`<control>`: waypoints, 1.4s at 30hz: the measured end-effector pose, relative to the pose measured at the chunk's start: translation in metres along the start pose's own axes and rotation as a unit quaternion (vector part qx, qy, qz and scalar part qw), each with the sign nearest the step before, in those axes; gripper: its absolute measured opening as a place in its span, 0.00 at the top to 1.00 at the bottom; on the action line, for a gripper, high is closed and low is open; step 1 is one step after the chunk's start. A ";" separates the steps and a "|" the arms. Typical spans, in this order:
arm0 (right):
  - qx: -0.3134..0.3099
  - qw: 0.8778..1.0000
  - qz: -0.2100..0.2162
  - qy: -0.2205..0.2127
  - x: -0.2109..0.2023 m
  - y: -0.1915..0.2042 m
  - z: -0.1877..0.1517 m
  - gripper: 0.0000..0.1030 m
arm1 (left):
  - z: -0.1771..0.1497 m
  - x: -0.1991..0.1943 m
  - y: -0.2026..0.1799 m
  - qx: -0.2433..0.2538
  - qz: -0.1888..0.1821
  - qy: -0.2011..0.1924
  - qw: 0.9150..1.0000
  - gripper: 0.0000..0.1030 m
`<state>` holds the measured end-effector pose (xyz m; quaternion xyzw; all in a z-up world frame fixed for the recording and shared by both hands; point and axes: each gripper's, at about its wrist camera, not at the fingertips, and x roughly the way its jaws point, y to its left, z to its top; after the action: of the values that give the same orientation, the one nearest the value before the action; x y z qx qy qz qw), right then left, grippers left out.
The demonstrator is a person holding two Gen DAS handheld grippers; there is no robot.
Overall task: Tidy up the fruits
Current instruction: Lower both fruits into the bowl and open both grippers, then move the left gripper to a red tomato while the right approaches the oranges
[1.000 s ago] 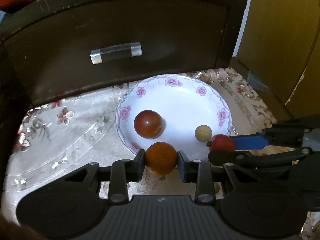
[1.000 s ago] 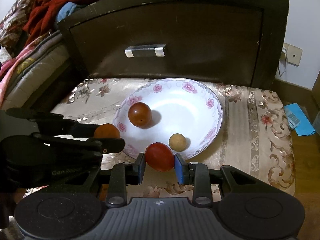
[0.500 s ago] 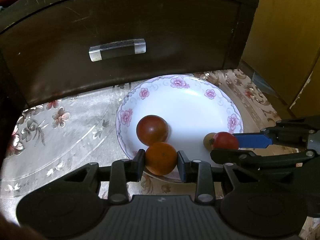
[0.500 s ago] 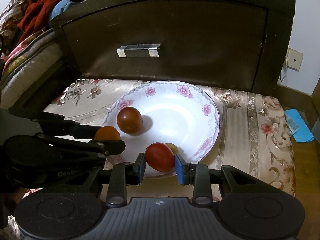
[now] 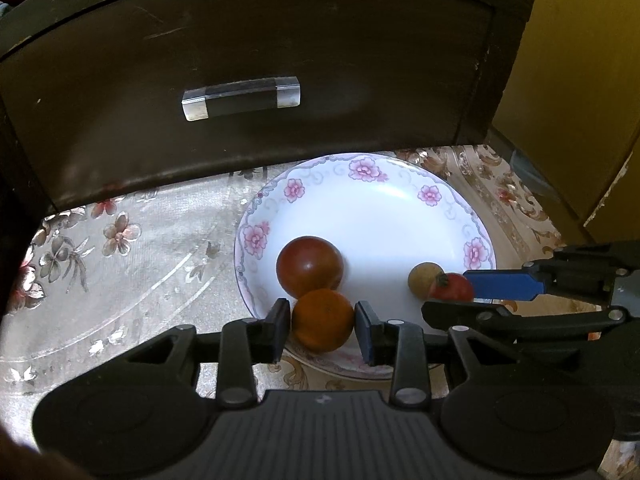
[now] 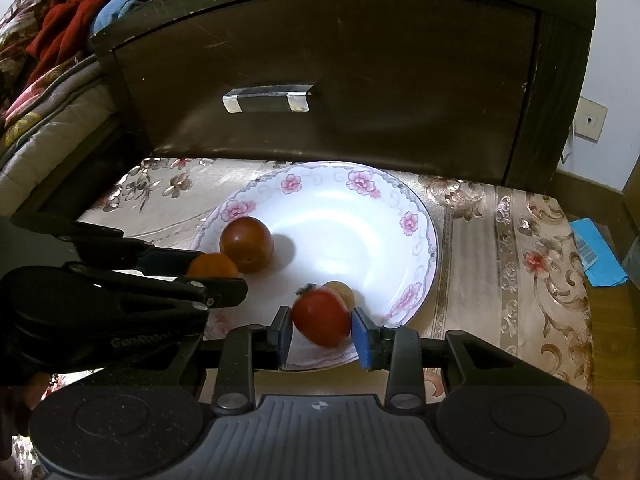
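Observation:
A white plate with pink flowers [image 5: 400,216] [image 6: 360,232] sits on a patterned cloth and holds a dark red tomato [image 5: 310,266] [image 6: 247,244] and a small tan fruit [image 5: 425,278] [image 6: 344,290]. My left gripper [image 5: 323,326] [image 6: 224,276] holds an orange fruit [image 5: 323,319] [image 6: 212,266] over the plate's near rim; its jaws look slightly apart from it. My right gripper [image 6: 322,330] [image 5: 472,292] holds a red tomato [image 6: 321,317] [image 5: 452,288] over the plate's near edge, beside the tan fruit; its jaws look barely parted.
A dark wooden drawer front with a clear handle [image 5: 240,98] [image 6: 267,98] stands right behind the plate. Red and blue clothes [image 6: 80,4] lie on bedding at the far left. A blue packet [image 6: 596,254] lies off the cloth's right edge. A yellow cabinet [image 5: 580,100] stands on the right.
Both grippers have moved forward over the plate's near rim with their fruits. The jaws of both seem to have widened a little around the fruits.

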<state>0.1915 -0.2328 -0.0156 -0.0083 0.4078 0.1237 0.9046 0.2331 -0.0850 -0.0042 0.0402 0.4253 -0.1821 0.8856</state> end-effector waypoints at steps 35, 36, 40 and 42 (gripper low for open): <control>0.019 0.999 -0.002 -0.044 -0.024 -0.006 0.007 0.72 | 0.001 -0.033 0.006 -0.009 0.011 -0.033 0.999 0.52; 0.018 0.999 0.001 -0.043 -0.025 -0.004 0.006 0.72 | 0.000 -0.034 0.007 -0.010 0.011 -0.033 0.999 0.52; 0.006 0.999 0.014 -0.038 -0.028 0.006 0.002 0.71 | -0.006 -0.043 0.012 -0.012 0.014 -0.033 0.999 0.52; 0.000 0.999 0.020 -0.035 -0.030 0.011 -0.001 0.71 | -0.011 -0.048 0.014 -0.011 0.015 -0.033 0.999 0.52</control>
<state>0.1693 -0.2288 0.0069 0.0042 0.3761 0.1418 0.9157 0.2030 -0.0559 0.0244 0.0306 0.3974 -0.1649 0.9022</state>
